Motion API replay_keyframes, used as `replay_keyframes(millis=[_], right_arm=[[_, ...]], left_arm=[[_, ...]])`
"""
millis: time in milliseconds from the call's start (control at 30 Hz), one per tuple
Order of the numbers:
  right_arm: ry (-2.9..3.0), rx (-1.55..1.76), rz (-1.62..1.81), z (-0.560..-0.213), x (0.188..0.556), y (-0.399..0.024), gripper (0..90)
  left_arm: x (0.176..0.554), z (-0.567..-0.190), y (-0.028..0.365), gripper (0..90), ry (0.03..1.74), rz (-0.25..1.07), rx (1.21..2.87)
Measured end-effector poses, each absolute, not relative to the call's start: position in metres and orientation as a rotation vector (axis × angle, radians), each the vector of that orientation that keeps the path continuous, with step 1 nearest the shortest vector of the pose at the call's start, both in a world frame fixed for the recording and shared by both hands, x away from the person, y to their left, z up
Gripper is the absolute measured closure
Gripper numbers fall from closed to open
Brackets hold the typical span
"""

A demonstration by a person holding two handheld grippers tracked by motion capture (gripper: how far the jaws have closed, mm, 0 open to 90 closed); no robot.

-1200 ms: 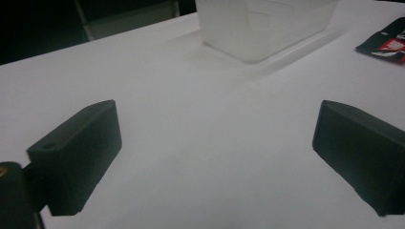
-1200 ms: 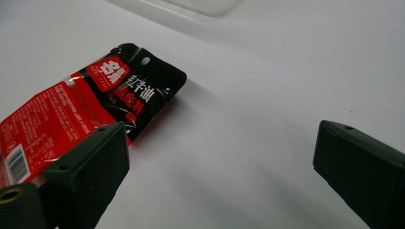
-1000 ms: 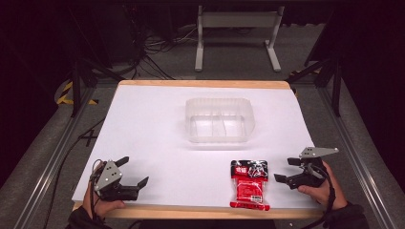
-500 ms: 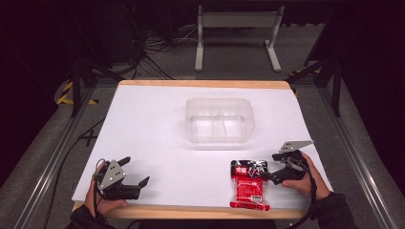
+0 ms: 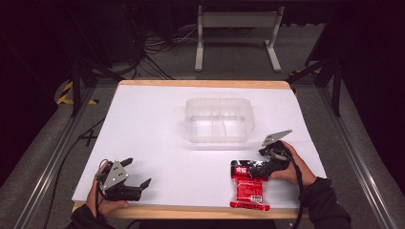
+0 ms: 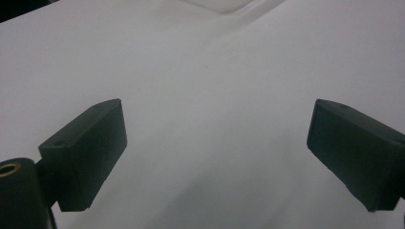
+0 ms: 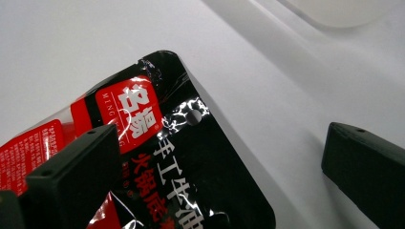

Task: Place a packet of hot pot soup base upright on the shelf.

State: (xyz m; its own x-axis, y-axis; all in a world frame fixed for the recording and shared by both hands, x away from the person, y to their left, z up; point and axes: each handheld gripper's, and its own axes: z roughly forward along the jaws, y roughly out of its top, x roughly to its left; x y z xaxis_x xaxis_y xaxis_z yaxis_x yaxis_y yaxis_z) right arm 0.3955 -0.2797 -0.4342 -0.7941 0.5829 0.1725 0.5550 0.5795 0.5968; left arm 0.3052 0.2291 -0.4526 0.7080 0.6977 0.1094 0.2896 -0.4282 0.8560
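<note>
The right gripper (image 5: pixel 253 168) has its jaws spread wide over the top end of a red and black sauce packet (image 5: pixel 249 185), holding nothing yet. In the right gripper view the packet (image 7: pixel 157 157) lies flat on the white table (image 7: pixel 71 43), its black header strip with a small hang hole between the two black jaws: one jaw sits over the red printed part, the other stands clear of the packet's edge above bare table. Whether the lower jaw touches the film cannot be told.

Just beyond the gripper, farther from the person, stands a clear plastic tray (image 5: pixel 218 119) with divided compartments, empty and apart from the packet. It looks like the likely place for the packet.

To do the pick well, the jaws should come down so one slides under the header edge and the other presses on top, closing on the flat sealed strip rather than the filled body, which may bulge and slip. The glossy film is slick, so a firm, square bite matters; a corner-only pinch could let the packet swing or drop.

Well off to the other side, the left gripper (image 5: pixel 134 172) rests near the table's front edge, jaws apart over bare table (image 6: pixel 205 71), idle.
</note>
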Motion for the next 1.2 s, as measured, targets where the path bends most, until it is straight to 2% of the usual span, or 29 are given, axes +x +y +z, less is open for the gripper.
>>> replay_keyframes(millis=[200,500,567,633,667,700,800,900,933,1100,1200], right_arm=[[2.876,0.886,0.949,-0.430,0.386,-0.275,0.4],[2.924,0.894,0.968,-0.430,0.376,-0.278,2.3],[2.924,0.914,0.977,-0.428,0.374,-0.278,13.0],[2.938,0.917,1.000,-0.427,0.372,-0.279,15.8],[2.927,0.919,1.004,-0.427,0.371,-0.280,20.1],[2.917,0.911,0.981,-0.426,0.370,-0.280,33.5],[2.885,0.871,0.926,-0.425,0.367,-0.279,38.1],[2.850,0.870,0.911,-0.424,0.365,-0.279,53.2],[2.850,0.870,0.911,-0.424,0.365,-0.279,53.2],[2.905,0.792,0.988,-0.419,0.361,-0.276,68.8],[2.934,0.749,0.978,-0.420,0.360,-0.274,70.0]], left_arm=[[0.304,-0.452,0.229,7.1,0.741,0.576,2.024],[0.303,-0.451,0.228,7.2,0.742,0.583,2.027],[0.304,-0.452,0.228,7.4,0.738,0.582,2.030],[0.304,-0.452,0.227,7.5,0.741,0.582,2.034],[0.304,-0.452,0.227,7.5,0.738,0.583,2.038],[0.304,-0.452,0.227,7.5,0.735,0.587,2.039],[0.303,-0.452,0.227,7.5,0.732,0.591,2.040],[0.304,-0.452,0.227,7.7,0.739,0.593,2.039],[0.304,-0.452,0.227,7.7,0.739,0.593,2.039],[0.304,-0.451,0.228,7.8,0.740,0.599,2.037],[0.304,-0.451,0.229,7.8,0.743,0.601,2.035]])
